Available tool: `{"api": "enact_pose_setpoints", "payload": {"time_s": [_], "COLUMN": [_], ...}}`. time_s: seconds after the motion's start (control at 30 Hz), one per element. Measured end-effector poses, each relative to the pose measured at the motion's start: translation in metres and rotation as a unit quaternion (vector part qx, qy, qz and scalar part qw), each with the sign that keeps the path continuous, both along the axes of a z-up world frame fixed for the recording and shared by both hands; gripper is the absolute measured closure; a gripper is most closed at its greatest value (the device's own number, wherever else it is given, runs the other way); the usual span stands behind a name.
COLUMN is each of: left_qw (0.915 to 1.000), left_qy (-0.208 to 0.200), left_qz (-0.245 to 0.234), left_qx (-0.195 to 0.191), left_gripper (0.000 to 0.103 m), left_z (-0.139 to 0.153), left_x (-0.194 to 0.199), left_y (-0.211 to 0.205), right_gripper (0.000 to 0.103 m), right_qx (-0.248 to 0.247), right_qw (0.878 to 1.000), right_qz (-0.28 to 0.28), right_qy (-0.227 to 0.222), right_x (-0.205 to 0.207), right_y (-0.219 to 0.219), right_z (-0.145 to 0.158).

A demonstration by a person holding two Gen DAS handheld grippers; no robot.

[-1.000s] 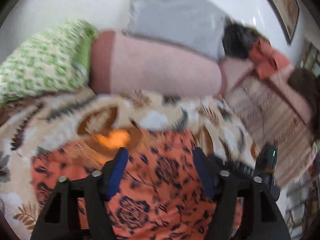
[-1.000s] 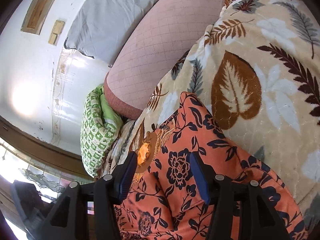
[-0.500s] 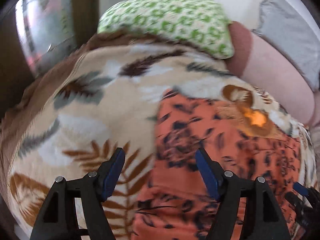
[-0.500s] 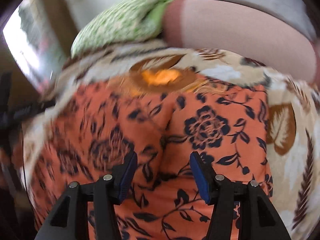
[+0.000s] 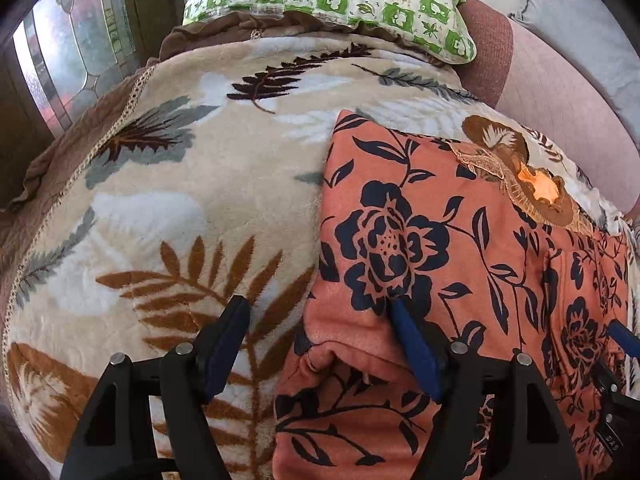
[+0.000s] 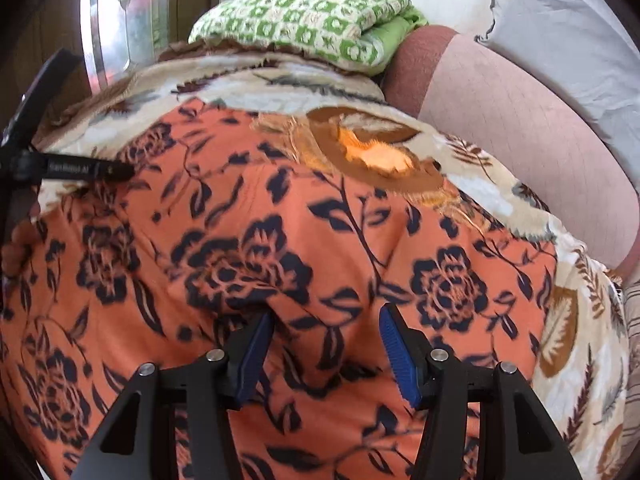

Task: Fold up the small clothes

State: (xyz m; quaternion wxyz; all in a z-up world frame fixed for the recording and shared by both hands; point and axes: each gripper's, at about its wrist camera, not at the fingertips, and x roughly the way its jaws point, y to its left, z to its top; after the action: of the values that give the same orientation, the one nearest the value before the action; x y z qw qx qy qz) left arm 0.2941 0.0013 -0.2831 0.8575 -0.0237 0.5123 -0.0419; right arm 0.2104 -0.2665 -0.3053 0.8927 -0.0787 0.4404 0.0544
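An orange garment with dark blue flowers (image 5: 440, 240) lies spread on a leaf-patterned blanket (image 5: 180, 200); it fills most of the right wrist view (image 6: 280, 260). My left gripper (image 5: 318, 312) is open over the garment's left edge, one finger above the blanket, the other above the cloth. My right gripper (image 6: 326, 318) is open just above the garment's middle, holding nothing. The left gripper's arm (image 6: 60, 168) shows at the left of the right wrist view. The right gripper's fingertip (image 5: 624, 338) shows at the right edge of the left wrist view.
A green patterned pillow (image 5: 328, 4) lies at the blanket's far end. A pink bolster (image 6: 520, 140) and a grey pillow (image 6: 580, 32) lie to the right. A glass window (image 5: 68, 60) stands at the left.
Both grippers have swung around and lowered toward the garment. The left one has moved to the garment's left edge. Both jaws stay open.
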Motion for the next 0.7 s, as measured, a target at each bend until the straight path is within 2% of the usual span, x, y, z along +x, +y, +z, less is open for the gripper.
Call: {"api": "enact_pose_setpoints", "payload": {"time_s": [0.07, 0.13, 0.17, 0.2, 0.3, 0.37, 0.47, 0.57, 0.63, 0.7], "left_qw": [1.0, 1.0, 1.0, 1.0, 1.0, 0.9999, 0.9999, 1.0, 1.0, 1.0], "left_qy": [0.002, 0.001, 0.0, 0.0, 0.0, 0.0, 0.0, -0.003, -0.004, -0.002], "left_qz": [0.002, 0.002, 0.002, 0.003, 0.004, 0.004, 0.007, 0.005, 0.004, 0.005], "left_qx": [-0.004, -0.004, -0.004, -0.005, -0.007, -0.01, -0.012, -0.006, -0.001, -0.001], "left_gripper": [0.028, 0.028, 0.028, 0.028, 0.028, 0.028, 0.028, 0.025, 0.025, 0.025], "left_z": [-0.003, -0.003, -0.003, -0.003, -0.003, -0.003, -0.003, -0.004, -0.004, -0.005], "left_x": [0.007, 0.006, 0.005, 0.006, 0.006, 0.006, 0.006, 0.005, 0.006, 0.006], "left_y": [-0.002, -0.002, -0.002, -0.002, -0.001, -0.001, 0.0, -0.004, -0.005, -0.005], "right_gripper": [0.045, 0.046, 0.05, 0.061, 0.085, 0.093, 0.095, 0.095, 0.09, 0.081], "right_qx": [-0.004, 0.014, 0.014, 0.009, 0.011, 0.028, 0.08, 0.189, 0.287, 0.315], "right_qw": [1.0, 1.0, 1.0, 1.0, 1.0, 0.999, 0.993, 0.967, 0.931, 0.907], "right_qz": [-0.012, -0.023, -0.018, -0.01, -0.006, -0.025, -0.08, -0.166, -0.224, -0.275], "right_qy": [-0.003, 0.008, 0.009, 0.005, -0.001, -0.009, -0.032, -0.028, 0.011, 0.051], "right_x": [0.009, 0.017, 0.018, 0.017, 0.017, 0.018, 0.018, 0.016, 0.013, 0.01], "right_y": [0.003, 0.005, 0.007, 0.012, 0.016, 0.008, -0.024, -0.082, -0.124, -0.148], "right_z": [-0.003, -0.008, -0.01, -0.011, -0.008, -0.003, 0.011, 0.014, -0.003, -0.019]}}
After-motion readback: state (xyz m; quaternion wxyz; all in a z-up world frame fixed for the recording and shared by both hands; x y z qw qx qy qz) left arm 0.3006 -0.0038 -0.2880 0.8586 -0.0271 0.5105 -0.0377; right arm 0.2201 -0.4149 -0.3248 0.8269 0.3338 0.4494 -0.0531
